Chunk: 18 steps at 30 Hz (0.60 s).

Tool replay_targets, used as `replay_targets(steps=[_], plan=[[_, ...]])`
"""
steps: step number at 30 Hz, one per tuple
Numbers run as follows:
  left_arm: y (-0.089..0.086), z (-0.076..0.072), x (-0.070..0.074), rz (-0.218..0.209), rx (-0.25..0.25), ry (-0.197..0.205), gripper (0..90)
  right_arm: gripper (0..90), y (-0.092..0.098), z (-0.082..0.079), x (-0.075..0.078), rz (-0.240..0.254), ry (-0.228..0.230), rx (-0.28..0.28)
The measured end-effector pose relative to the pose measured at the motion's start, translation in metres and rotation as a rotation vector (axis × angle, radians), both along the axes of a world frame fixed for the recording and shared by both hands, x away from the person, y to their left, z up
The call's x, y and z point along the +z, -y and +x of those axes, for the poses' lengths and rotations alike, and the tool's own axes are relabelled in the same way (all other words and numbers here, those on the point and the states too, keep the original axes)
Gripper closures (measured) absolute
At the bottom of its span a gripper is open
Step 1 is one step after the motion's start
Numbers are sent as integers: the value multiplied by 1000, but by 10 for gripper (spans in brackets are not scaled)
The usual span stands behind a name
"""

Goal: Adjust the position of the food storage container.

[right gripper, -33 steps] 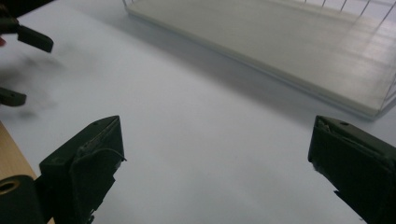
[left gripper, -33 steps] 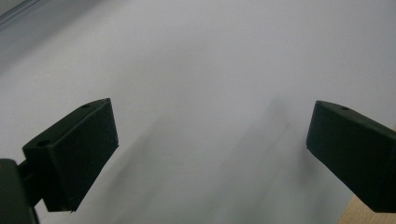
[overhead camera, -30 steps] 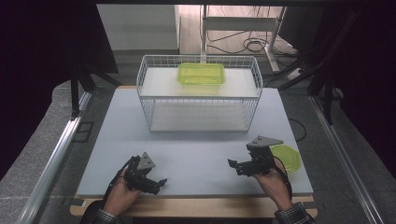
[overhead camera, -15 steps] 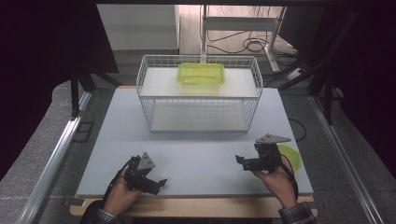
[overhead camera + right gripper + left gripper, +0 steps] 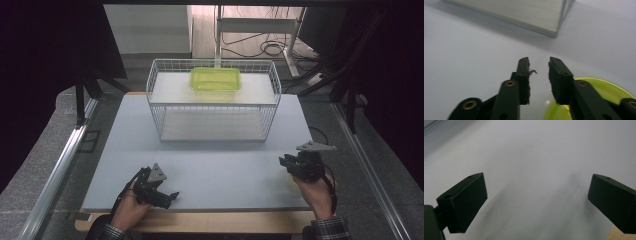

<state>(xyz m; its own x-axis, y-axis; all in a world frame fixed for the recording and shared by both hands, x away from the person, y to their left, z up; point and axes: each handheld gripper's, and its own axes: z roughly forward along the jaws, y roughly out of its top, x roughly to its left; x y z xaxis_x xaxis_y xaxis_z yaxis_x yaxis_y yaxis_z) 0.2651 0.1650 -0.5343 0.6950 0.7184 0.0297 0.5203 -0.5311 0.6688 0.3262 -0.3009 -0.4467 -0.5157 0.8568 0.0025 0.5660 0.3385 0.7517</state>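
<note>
Fingers of the left gripper [image 5: 161, 192] stand wide apart over the bare white table [image 5: 215, 165] near its front edge. Those of the right gripper [image 5: 539, 65] are narrowly parted, empty, above a lime-green plate [image 5: 599, 97] at the table's right. Farther back, a wire basket [image 5: 212, 107] carries a green tray [image 5: 215, 79] on top.

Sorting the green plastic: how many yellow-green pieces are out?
2. A rectangular yellow-green plastic container sits atop the white wire basket; a round yellow-green plastic dish lies under the right gripper.
</note>
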Motion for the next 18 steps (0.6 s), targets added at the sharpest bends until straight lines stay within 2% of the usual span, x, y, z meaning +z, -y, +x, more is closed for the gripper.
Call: replay_targets(steps=[1, 2, 4, 5, 7, 8, 12, 18], plan=[[0, 0, 0, 1, -1, 0, 22, 824, 8, 1, 1, -4, 6, -14], [0, 0, 0, 1, -2, 1, 22, 852, 13, 1, 2, -5, 10, -24], [0, 0, 0, -1, -2, 0, 22, 874, 18, 1, 3, -1, 12, -37], [0, 0, 0, -1, -3, 2, 22, 889, 29, 2, 4, 7, 19, -73], [0, 0, 0, 1, -3, 4, 22, 890, 33, 2, 5, 10, 20, -85], [0, 0, 0, 1, -3, 4, 22, 890, 45, 1, 6, 7, 26, -127], [1, 0, 0, 0, 0, 5, 22, 890, 65, 1, 5, -15, 31, -208], [0, 0, 0, -2, 2, 5, 23, 890, 91, -3, -3, -43, 34, -305]])
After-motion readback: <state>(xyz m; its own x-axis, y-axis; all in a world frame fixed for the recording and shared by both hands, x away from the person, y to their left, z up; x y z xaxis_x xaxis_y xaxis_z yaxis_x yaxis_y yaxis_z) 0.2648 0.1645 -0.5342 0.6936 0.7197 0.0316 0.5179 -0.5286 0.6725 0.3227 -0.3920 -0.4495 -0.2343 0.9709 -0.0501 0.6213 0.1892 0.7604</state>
